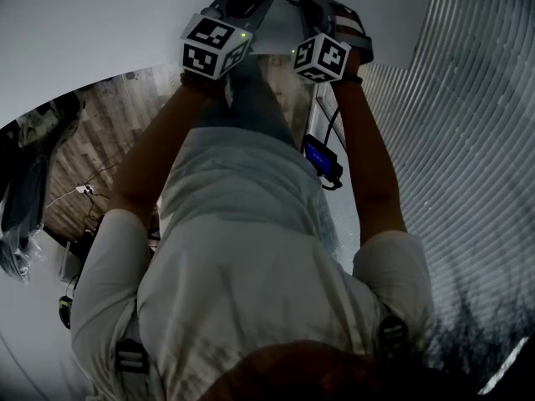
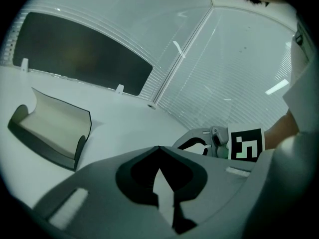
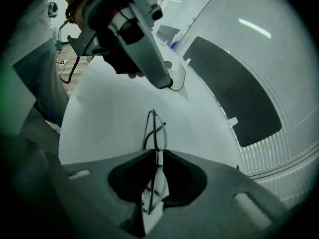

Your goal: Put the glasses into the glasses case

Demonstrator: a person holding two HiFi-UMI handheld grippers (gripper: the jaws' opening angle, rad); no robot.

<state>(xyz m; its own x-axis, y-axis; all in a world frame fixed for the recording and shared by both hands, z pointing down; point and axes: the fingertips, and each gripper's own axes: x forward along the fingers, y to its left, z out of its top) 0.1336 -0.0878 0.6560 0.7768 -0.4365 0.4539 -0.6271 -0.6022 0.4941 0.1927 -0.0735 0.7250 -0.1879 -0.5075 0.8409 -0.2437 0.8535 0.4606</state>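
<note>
Glasses [image 3: 156, 133], judged light and fragile, are pinched by the frame in the right hand-held gripper [image 3: 157, 152]; the left hand-held gripper [image 2: 159, 148] is seen shut, empty.

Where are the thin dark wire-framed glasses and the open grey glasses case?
thin dark wire-framed glasses [image 3: 158, 133], right gripper view, on the lens.
open grey glasses case [image 2: 57, 121], left gripper view, on the pale inner lid.

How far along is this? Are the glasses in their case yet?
Not yet. Done: the glasses case lies open and empty on the white table, ready to take them. In hand: the right hand-held gripper is closed on the folded glasses. The left hand-held gripper holds nothing. Left: carrying the glasses over to the case and laying them inside.
</note>
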